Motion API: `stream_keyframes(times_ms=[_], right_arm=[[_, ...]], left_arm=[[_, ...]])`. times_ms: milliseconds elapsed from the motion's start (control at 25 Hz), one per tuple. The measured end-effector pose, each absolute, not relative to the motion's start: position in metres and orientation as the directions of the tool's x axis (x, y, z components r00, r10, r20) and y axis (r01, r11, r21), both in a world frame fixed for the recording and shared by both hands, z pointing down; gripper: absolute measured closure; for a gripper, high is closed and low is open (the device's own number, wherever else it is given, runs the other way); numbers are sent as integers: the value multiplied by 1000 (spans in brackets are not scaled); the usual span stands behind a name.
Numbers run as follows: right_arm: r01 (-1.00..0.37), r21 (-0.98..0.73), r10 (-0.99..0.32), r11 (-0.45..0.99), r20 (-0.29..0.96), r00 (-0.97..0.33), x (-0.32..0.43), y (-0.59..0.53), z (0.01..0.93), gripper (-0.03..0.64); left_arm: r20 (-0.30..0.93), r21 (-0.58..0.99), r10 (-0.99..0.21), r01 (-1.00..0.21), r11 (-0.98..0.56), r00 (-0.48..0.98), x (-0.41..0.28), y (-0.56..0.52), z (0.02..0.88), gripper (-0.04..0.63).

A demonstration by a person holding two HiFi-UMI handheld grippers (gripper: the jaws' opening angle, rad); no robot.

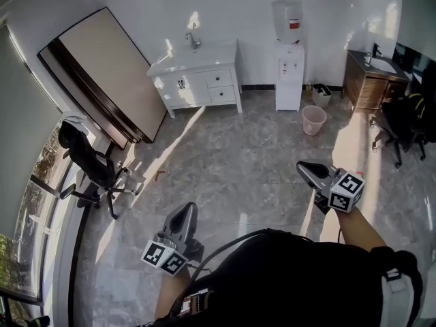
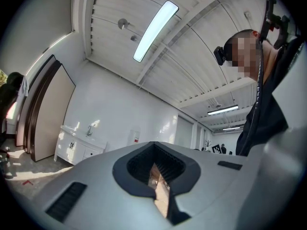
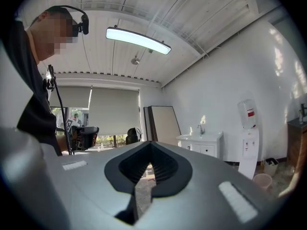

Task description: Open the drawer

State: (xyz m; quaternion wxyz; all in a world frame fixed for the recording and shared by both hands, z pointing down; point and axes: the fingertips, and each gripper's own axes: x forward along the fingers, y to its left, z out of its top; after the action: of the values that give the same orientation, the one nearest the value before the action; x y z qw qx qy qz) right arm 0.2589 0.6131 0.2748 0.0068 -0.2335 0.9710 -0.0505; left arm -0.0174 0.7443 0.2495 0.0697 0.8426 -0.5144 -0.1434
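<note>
Head view: looking steeply down over a grey marbled tile floor (image 1: 231, 155), spotting the white vanity cabinet with a sink on top (image 1: 197, 80) against the far wall, well apart from both tools. Guessing one of its two small white drawers (image 1: 219, 78) as the target, so needing to cross the floor before any pulling. Holding the grey two-jaw left gripper (image 1: 187, 211) and the matching right gripper (image 1: 305, 167) low in front of the body, aiming roughly level toward that wall, probably just for comfy carrying. Seeing both pairs of jaws pressed together on nothing in the gripper views, so needing to spread one before grabbing a handle. Also noticing a white water dispenser (image 1: 289, 60) and a pink bin (image 1: 313, 120) just right of the cabinet.
</note>
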Motion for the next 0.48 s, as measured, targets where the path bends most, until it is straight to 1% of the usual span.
stream_keyframes(times_ms=[200,480], right_arm=[[-433,-119,-436,893,2,-900,255,580,278,620],[-374,-119,-377,920,-6,-926,282,504,275,620]], left_arm=[[-157,265,-901,-862,-433,405,-21,720,251,603],[-168,243,-923,-892,-380,347,14,664,238,603]])
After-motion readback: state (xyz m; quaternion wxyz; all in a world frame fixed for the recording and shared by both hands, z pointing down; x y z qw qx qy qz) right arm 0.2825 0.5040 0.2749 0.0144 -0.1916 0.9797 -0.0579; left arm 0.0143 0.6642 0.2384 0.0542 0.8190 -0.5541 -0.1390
